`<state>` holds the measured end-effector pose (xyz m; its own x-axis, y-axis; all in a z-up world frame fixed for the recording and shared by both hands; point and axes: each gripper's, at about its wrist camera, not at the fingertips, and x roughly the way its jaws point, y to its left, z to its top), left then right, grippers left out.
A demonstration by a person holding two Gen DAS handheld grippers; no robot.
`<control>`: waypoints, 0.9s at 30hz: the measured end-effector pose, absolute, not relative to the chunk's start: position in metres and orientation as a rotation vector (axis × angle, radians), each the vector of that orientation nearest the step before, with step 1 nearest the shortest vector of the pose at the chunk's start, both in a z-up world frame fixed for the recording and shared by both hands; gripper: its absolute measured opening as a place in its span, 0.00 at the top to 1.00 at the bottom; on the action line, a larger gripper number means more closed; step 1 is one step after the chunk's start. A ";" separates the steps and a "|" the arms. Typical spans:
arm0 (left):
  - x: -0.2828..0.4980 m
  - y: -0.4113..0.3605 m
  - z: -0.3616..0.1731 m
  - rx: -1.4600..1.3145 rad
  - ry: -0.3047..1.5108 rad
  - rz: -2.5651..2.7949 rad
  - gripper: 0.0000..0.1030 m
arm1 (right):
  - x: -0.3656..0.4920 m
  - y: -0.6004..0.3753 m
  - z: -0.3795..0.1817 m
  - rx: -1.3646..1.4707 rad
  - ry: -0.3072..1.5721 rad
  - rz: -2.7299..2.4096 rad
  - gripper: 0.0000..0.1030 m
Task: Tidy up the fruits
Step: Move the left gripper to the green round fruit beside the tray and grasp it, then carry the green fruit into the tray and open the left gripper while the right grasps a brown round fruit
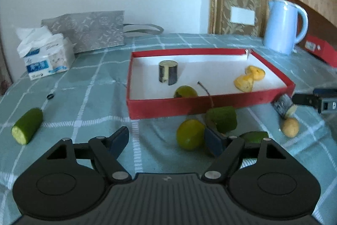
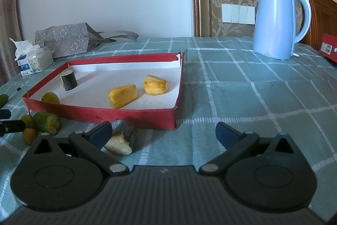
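A red box with a white floor holds a dark cut cylinder piece, two yellow pieces and a green round fruit. In the right wrist view the box holds the same yellow pieces. My left gripper is open; a green round fruit lies just inside its right finger, with a green cucumber chunk behind. My right gripper is open; a dark-skinned piece lies by its left finger.
A cucumber piece lies at the left. A small yellow fruit lies at the right. A tissue pack, a grey bag and a blue kettle stand at the back on the checked cloth.
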<state>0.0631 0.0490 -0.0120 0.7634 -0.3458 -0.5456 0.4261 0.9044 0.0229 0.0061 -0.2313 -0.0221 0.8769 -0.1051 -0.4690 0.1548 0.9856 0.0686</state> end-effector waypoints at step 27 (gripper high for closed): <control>0.066 0.015 -0.026 0.254 0.563 -0.426 0.67 | 0.005 -0.230 -0.022 0.093 0.481 -0.139 0.00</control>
<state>0.0660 0.0148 -0.0260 0.7619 -0.3191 -0.5636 0.4556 0.8825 0.1163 0.0051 -0.2303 -0.0217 0.8771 -0.1116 -0.4671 0.1553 0.9863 0.0560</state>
